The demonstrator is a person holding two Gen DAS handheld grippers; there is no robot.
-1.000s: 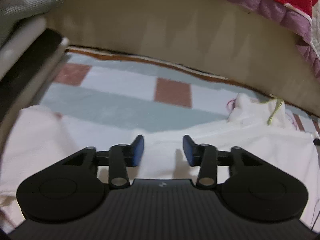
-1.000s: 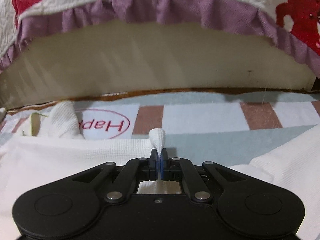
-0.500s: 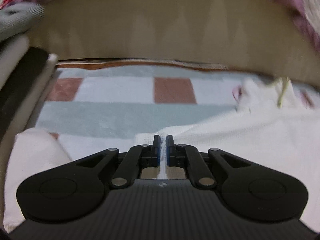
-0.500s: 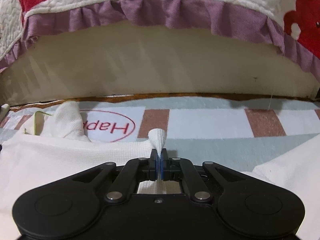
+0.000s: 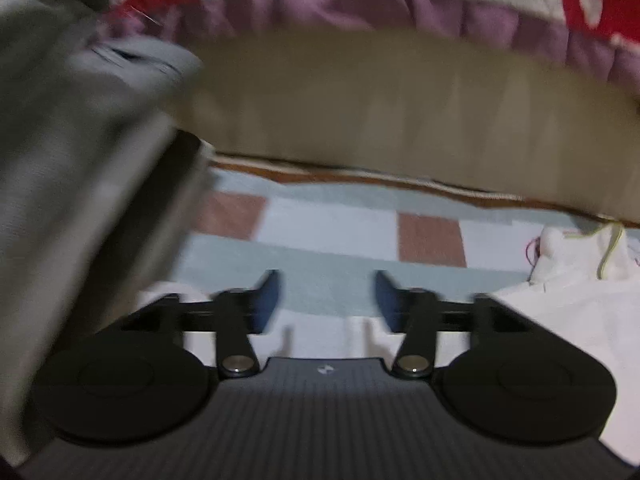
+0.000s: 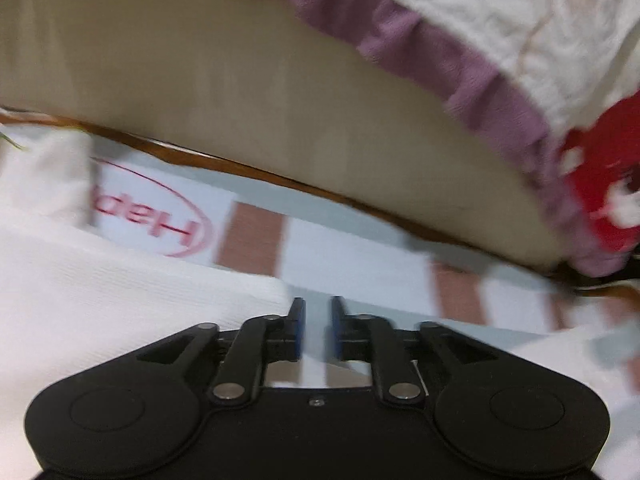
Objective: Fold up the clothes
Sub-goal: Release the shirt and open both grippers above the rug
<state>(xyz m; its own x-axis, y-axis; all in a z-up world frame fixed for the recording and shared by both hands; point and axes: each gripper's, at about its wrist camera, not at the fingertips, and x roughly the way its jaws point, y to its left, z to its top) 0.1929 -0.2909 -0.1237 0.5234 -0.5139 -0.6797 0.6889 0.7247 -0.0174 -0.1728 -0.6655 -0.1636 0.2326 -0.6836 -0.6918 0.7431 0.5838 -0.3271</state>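
Observation:
A white knit garment (image 5: 560, 312) lies flat on a checked mat; its collar with a yellow-green cord (image 5: 610, 254) bunches at the right of the left wrist view. My left gripper (image 5: 326, 300) hovers over the garment's near edge, jaws opening, nothing between the blue pads. In the right wrist view the same garment (image 6: 120, 292) fills the lower left. Just off its folded corner sits my right gripper (image 6: 318, 328), jaws opening, and the gap between them holds no cloth.
A stack of folded grey, white and dark clothes (image 5: 80, 168) rises at the left. A beige bed side (image 6: 240, 100) with a purple-frilled quilt (image 6: 440, 52) runs along the back. The mat (image 5: 340, 224) shows blue, white and brown squares and a red logo (image 6: 160, 216).
Both grippers had been shut on pinches of the white cloth; both have let go and opened. The left hand rose and swung toward the clothes stack; the right view rolled and shifted right.

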